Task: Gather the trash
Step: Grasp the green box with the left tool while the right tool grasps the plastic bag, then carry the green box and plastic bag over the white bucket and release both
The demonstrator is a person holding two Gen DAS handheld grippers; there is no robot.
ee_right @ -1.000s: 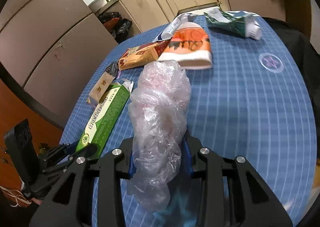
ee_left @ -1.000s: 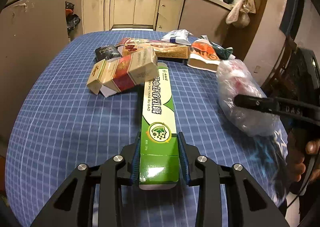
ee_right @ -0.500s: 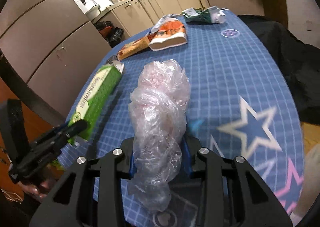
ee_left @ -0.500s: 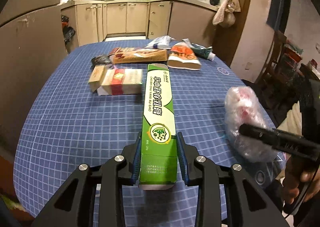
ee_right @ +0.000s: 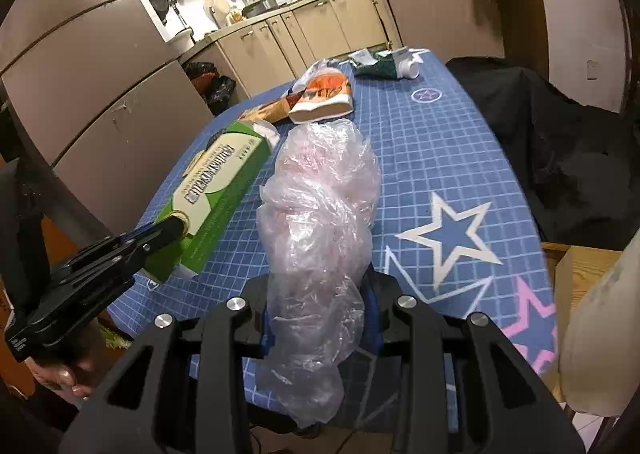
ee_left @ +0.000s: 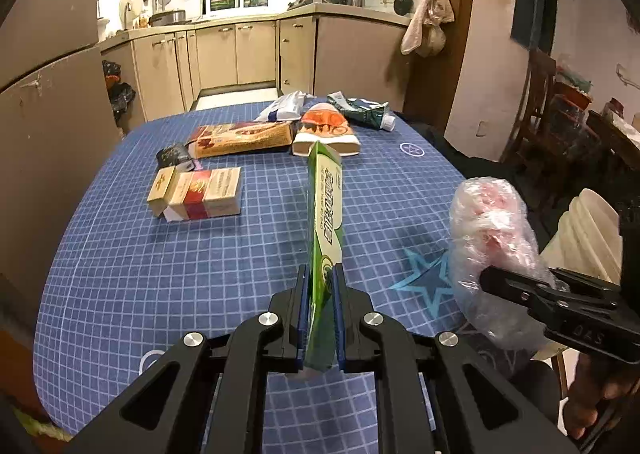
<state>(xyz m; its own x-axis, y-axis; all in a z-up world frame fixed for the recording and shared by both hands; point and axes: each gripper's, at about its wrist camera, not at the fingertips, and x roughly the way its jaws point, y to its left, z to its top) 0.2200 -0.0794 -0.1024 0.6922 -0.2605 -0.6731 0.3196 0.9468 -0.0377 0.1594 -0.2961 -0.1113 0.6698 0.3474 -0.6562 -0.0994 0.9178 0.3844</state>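
My left gripper (ee_left: 321, 286) is shut on a long green box (ee_left: 326, 213), now squashed thin between the pads and held above the near edge of the blue checked table (ee_left: 120, 274). The box also shows in the right wrist view (ee_right: 216, 197), with the left gripper (ee_right: 176, 228) on its near end. My right gripper (ee_right: 320, 294) is shut on a crumpled clear plastic bag (ee_right: 320, 213), held up over the table's near right corner. In the left wrist view the bag (ee_left: 492, 246) and the right gripper (ee_left: 492, 278) are at the right.
On the table lie a red and beige carton (ee_left: 200, 193), a long brown box (ee_left: 244, 137), a small black packet (ee_left: 174, 153), an orange and white pouch (ee_left: 326, 129), a white wrapper (ee_left: 284, 109) and a dark green tube (ee_left: 364, 113). A dark cloth-covered seat (ee_right: 560, 133) stands at the right.
Both grippers pulled back and up toward the table's near edge. The left gripper closed tighter and flattened the green box, which now stands on edge. The bag stays held.
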